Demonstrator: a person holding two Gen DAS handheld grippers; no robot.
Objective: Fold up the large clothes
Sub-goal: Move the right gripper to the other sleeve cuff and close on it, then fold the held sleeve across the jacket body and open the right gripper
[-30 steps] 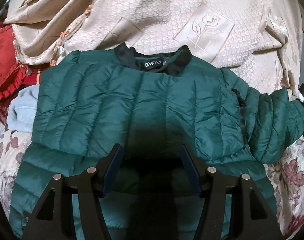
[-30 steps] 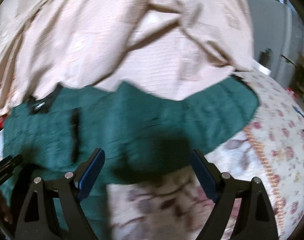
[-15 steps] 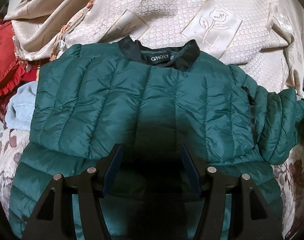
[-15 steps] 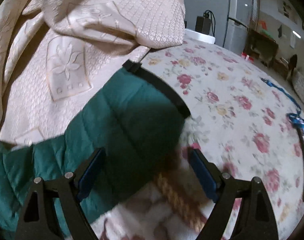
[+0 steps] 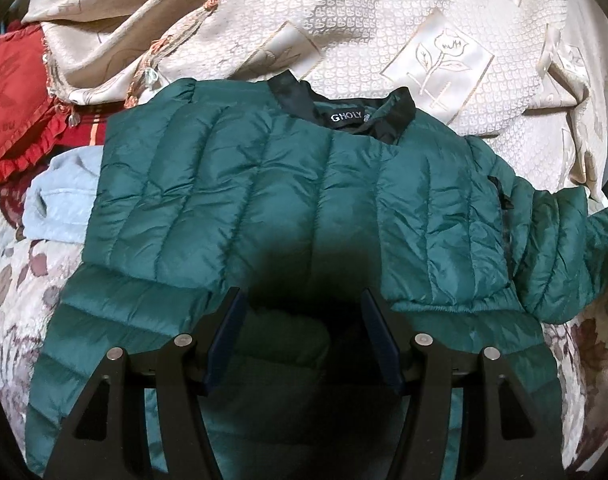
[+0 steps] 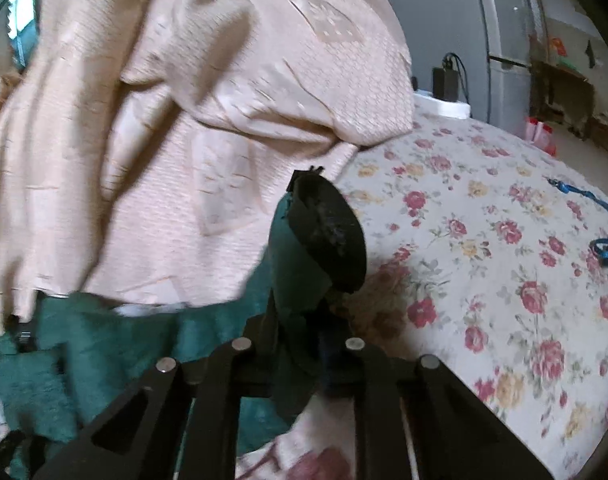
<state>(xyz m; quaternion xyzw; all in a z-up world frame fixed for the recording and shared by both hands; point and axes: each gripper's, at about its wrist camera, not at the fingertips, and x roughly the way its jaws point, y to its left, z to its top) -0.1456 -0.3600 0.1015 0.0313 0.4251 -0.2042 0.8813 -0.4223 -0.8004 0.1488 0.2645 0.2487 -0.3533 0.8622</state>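
**Right hand-held gripper clamps the jacket's sleeve cuff**

A dark green quilted puffer jacket (image 5: 287, 216) with a black collar lies spread on a bed covered by a cream floral bedspread (image 6: 484, 240). Its collar end points toward a rumpled beige embossed blanket (image 5: 344, 32) heaped just beyond the jacket. A pale blue cloth (image 5: 59, 196) and a red ruffled cushion (image 5: 11, 92) sit beside the jacket's far shoulder on the left of the left wrist view.

The left hand-held gripper (image 5: 304, 332) hovers over the jacket's lower hem with its jaws apart; green fabric lies under the gap, and the pads press on nothing.

The right hand-held gripper (image 6: 299, 344) has just been closing its jaws, and they are now pinched together on the jacket's sleeve (image 6: 295, 272). The sleeve stands up from between the jaws, its black cuff (image 6: 328, 236) opening toward the camera above the jaws. The rest of the jacket trails off to the left of the sleeve, along the blanket's lower edge.
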